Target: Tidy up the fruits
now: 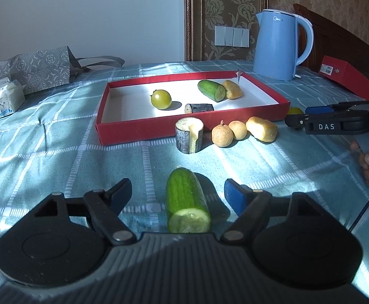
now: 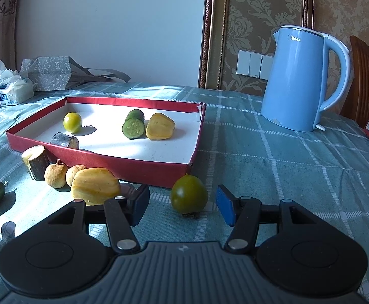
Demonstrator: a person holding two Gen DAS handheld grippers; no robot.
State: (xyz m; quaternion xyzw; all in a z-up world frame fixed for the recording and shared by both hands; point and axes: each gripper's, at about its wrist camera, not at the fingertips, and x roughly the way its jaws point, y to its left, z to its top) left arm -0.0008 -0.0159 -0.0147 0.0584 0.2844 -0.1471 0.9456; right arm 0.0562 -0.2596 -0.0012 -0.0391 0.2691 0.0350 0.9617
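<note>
The left hand-held gripper [image 1: 176, 195] stands spread, a cut cucumber piece [image 1: 187, 201] lying on the checked cloth [image 1: 57, 152] between its pads, untouched. The right hand-held gripper [image 2: 183, 205] is also spread around a green tomato [image 2: 189, 196] just outside the red tray's [image 2: 143, 168] near edge, pads clear of it. Beyond, a sugarcane stub [image 1: 189, 138], two longans [image 1: 222, 136] and a yellow fruit piece [image 1: 261, 128] line that near edge. Inside the tray lie a tomato, cucumber and others.
</note>
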